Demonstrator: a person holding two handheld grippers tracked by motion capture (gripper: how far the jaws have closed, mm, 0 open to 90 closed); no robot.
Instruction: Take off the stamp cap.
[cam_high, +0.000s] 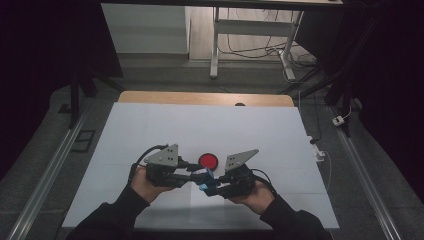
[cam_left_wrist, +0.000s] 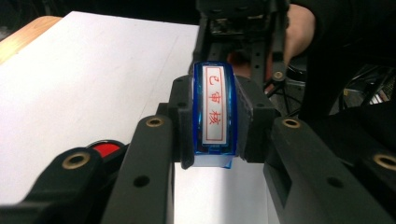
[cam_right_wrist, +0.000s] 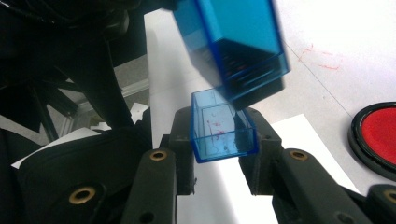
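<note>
**Stamp and cap held apart in mid-air, a clean rejoin not guaranteed**

Over the near middle of the white-covered table (cam_high: 150, 130), the person has both tools raised and pointing at each other. The left gripper (cam_left_wrist: 214, 126) is clenched on a translucent blue plastic stamp body (cam_left_wrist: 214, 105) with a white label printed in red characters; the jaws press its two long sides. The right gripper (cam_right_wrist: 223, 140) is clamped on the small clear blue plastic cap (cam_right_wrist: 223, 130), an open-topped rectangular shell with faint red ink smears inside. In the right gripper view the blue stamp body's lower end (cam_right_wrist: 243, 51) hangs just above and slightly overlapping the cap's mouth, tilted against it rather than square.

That tilt is the first worry, to my eye. If the two pieces are pushed together at this angle, a corner of the body is likely to catch on the cap's thin rim and jam, or lever the cap out of its grip. The cap is held low on smooth walls, so a sideways shove could squirt it free and send it tumbling onto the sheet.

Ink is the second risk. The stamp face looks to be exposed, and a slip would mark the white covering, which already carries a faint red scrawl (cam_right_wrist: 322, 58).

The round red ink pad in its black rim (cam_high: 208, 160) sits on the table just beyond the jaws, close enough that a dropped part, or a low swing of either hand, could knock it.
</note>
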